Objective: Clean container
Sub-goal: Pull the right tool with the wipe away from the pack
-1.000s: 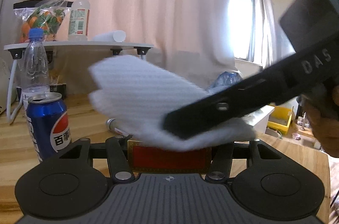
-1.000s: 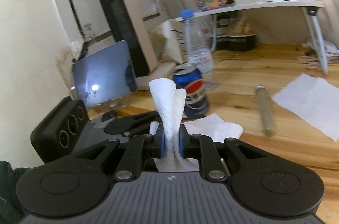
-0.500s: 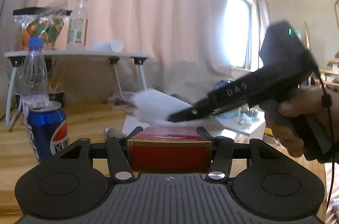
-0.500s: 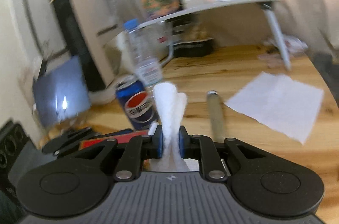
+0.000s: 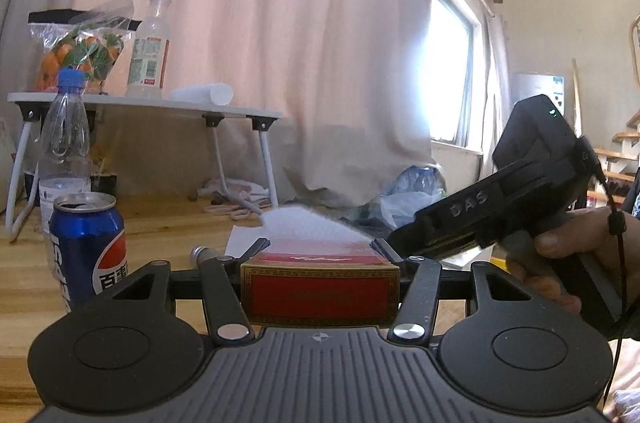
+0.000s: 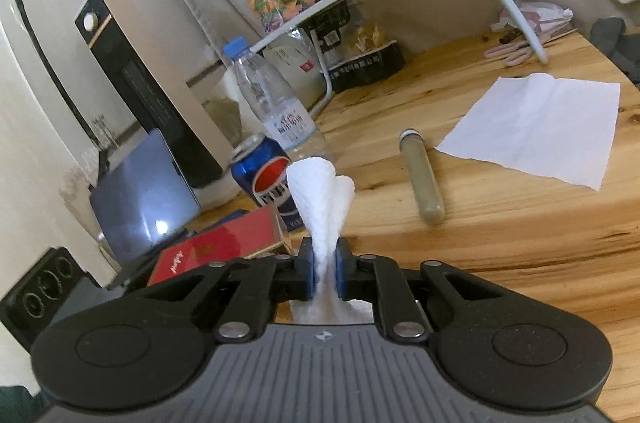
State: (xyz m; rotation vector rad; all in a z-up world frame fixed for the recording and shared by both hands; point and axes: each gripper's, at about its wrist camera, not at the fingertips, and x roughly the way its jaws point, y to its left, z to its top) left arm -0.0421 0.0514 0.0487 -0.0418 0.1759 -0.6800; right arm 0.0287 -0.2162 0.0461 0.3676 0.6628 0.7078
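Observation:
My left gripper [image 5: 320,251] is shut on a flat red box with gold trim [image 5: 320,289], held level above the wooden table. My right gripper [image 6: 325,265] is shut on a folded white tissue [image 6: 322,199]. In the left wrist view the right gripper [image 5: 404,243] comes in from the right and lays the tissue [image 5: 308,225] on the far top of the box. The right wrist view shows the red box [image 6: 216,249] low at left, beside the tissue.
A blue Pepsi can [image 5: 88,243] and a clear water bottle [image 5: 64,143] stand left on the wooden table [image 6: 500,207]. A capped tube [image 6: 424,181] and a flat white tissue sheet [image 6: 540,127] lie ahead. A small folding table [image 5: 144,103] holds a bottle and fruit bag.
The right gripper with the tissue has swept from close over the box, right and down, to the box's far top. The right wrist view has tilted.

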